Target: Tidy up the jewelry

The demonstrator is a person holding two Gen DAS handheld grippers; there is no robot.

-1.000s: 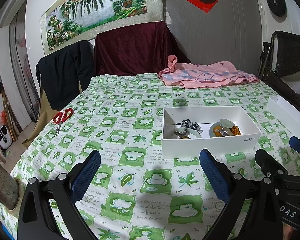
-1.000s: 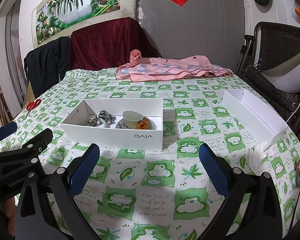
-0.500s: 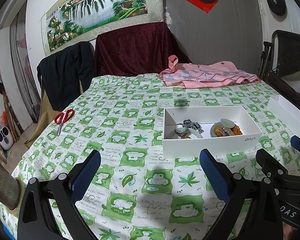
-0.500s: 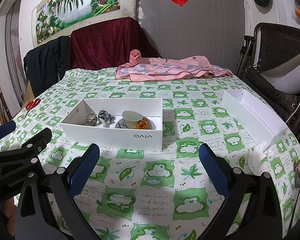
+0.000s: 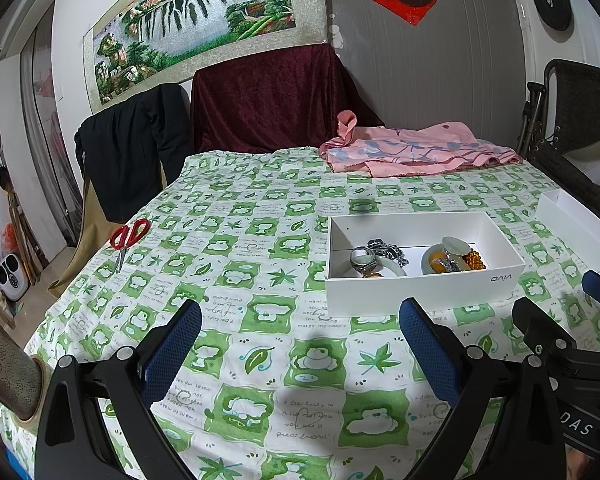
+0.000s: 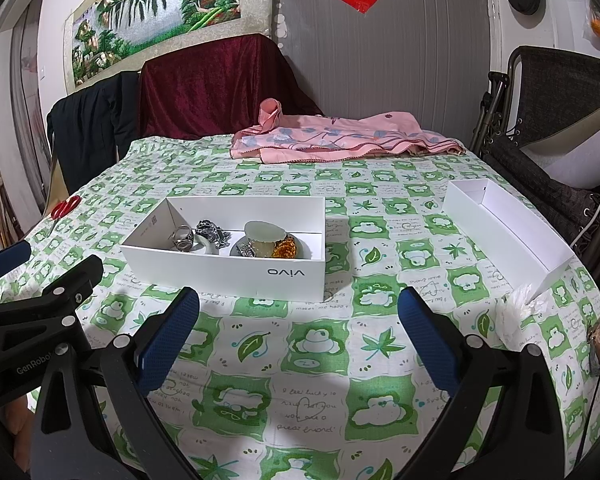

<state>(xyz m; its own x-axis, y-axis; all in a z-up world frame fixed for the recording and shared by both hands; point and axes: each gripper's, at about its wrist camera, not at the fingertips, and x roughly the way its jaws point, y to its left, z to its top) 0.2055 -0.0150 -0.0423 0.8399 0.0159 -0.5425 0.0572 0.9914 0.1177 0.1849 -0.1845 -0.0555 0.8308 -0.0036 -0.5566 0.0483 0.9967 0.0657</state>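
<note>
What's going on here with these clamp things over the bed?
A person holds two grippers, left and right, both open and empty, above a green patterned cloth. Ahead sits a white box holding rings and beads, with a second white box to its right. No jewelry has been picked up yet.

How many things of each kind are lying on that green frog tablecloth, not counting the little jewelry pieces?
White boxes: 2, the vivo box holding the jewelry and the second box, which shows nothing inside
Red scissors: 1
Pink cloth: 1
Crumpled white tissue: 1
Total: 5
</note>
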